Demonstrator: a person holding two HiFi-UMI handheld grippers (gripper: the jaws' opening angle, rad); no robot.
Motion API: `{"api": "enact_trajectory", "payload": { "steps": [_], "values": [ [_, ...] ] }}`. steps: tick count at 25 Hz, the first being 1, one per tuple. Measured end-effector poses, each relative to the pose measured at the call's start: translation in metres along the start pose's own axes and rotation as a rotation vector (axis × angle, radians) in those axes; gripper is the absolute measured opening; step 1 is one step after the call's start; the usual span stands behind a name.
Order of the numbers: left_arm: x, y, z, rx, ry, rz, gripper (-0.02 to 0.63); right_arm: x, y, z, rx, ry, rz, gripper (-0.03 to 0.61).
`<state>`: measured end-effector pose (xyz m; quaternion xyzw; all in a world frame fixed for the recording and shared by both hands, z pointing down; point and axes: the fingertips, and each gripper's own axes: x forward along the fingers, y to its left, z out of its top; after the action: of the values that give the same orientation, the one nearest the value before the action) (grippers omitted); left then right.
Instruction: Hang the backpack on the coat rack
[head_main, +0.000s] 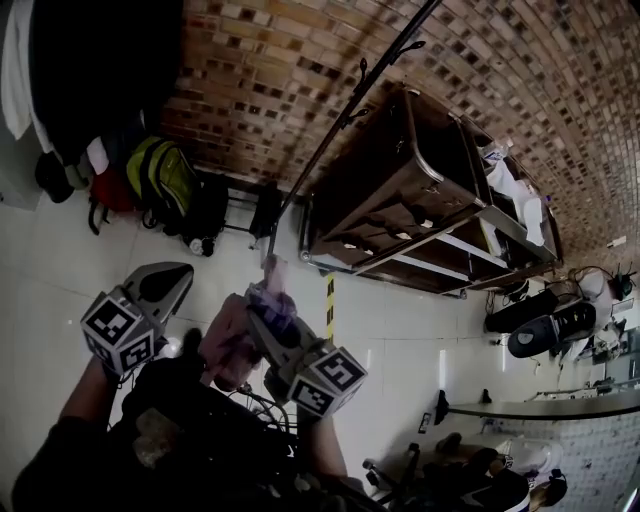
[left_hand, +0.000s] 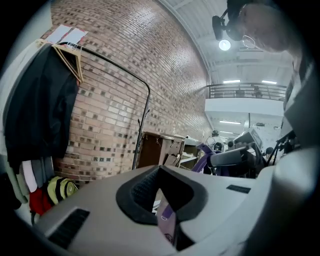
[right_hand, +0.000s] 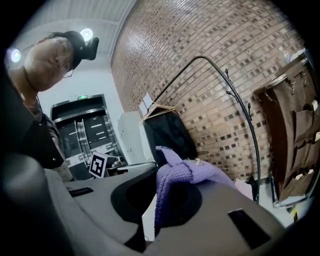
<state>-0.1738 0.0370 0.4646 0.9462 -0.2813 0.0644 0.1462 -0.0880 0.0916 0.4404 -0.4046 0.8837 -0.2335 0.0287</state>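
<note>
Left gripper (left_hand: 162, 199) and right gripper (right_hand: 159, 201), each clamped on a backpack strap (right_hand: 172, 172), face the rack (head_main: 330, 150) (hooks (head_main: 362, 70) high); we should lift the backpack (head_main: 230, 342) until one backpack strap clears the hooks.

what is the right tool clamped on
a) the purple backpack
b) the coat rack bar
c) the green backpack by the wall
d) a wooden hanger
a: in the right gripper view the right tool has its jaws pinched together on a fold of the purple backpack.
</note>
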Motion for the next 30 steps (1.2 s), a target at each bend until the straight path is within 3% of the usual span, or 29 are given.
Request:
{"api": "enact_trajectory", "payload": {
  "steps": [10, 17, 24, 30],
  "values": [
    [0.048, 0.095, 0.053, 0.005, -0.024, -0.024, 0.012, 0.102, -0.052, 0.065, -0.008, -0.036, 0.002, 0.003],
    [0.072, 0.130, 0.070, -0.005, -0.012, -0.025, 0.012, 0.138, -0.066, 0.104, -0.006, -0.077, 0.030, 0.003],
    [0.114, 0.164, 0.084, -0.006, -0.041, 0.031, 0.012, 0.165, -0.135, 0.126, 0.030, -0.080, 0.052, 0.003],
    [0.179, 0.205, 0.107, 0.008, -0.042, 0.076, 0.012, 0.207, -0.199, 0.163, 0.015, -0.045, 0.096, 0.003]
  ]
}}
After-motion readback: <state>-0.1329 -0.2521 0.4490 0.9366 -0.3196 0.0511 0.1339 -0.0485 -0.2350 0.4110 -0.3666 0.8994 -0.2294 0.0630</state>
